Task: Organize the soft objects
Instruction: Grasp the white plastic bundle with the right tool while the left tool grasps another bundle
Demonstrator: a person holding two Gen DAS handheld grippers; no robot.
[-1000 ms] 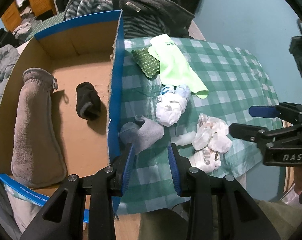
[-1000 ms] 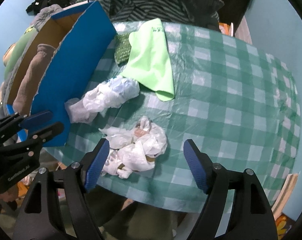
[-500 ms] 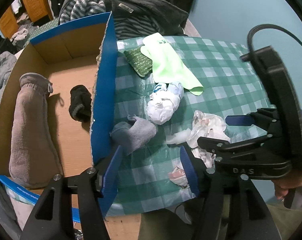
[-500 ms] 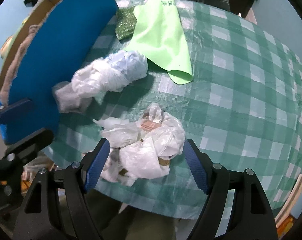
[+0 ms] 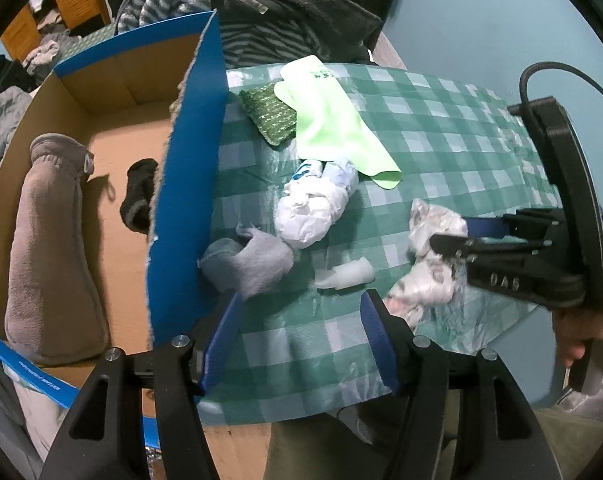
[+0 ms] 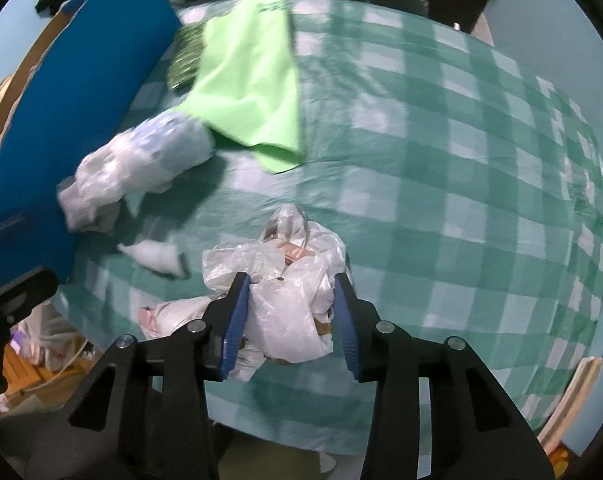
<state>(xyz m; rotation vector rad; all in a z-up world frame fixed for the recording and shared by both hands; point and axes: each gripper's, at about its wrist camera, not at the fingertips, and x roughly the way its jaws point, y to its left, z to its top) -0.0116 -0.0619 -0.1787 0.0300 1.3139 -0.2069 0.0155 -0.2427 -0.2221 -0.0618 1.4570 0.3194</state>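
Observation:
A crumpled clear plastic bag bundle (image 6: 291, 276) lies near the table's front edge, and my right gripper (image 6: 287, 312) has its jaws closed against both sides of it; it also shows in the left wrist view (image 5: 429, 264). My left gripper (image 5: 301, 340) is open and empty above the tablecloth, just short of a grey sock (image 5: 249, 260) lying against the blue box wall. A white plastic bag roll (image 5: 317, 208), a light green cloth (image 5: 333, 120) and a green scrub pad (image 5: 269, 116) lie further back.
An open cardboard box with blue outer walls (image 5: 185, 184) stands at the left, holding a brown fleece pouch (image 5: 49, 248) and a black sock (image 5: 139, 196). A small white plastic scrap (image 5: 347, 274) lies between the grippers. Dark clothing (image 5: 261, 12) is piled behind the table.
My right gripper moved forward and down and closed its jaws onto the plastic bag bundle. My left gripper opened wider and shifted a little to the right.

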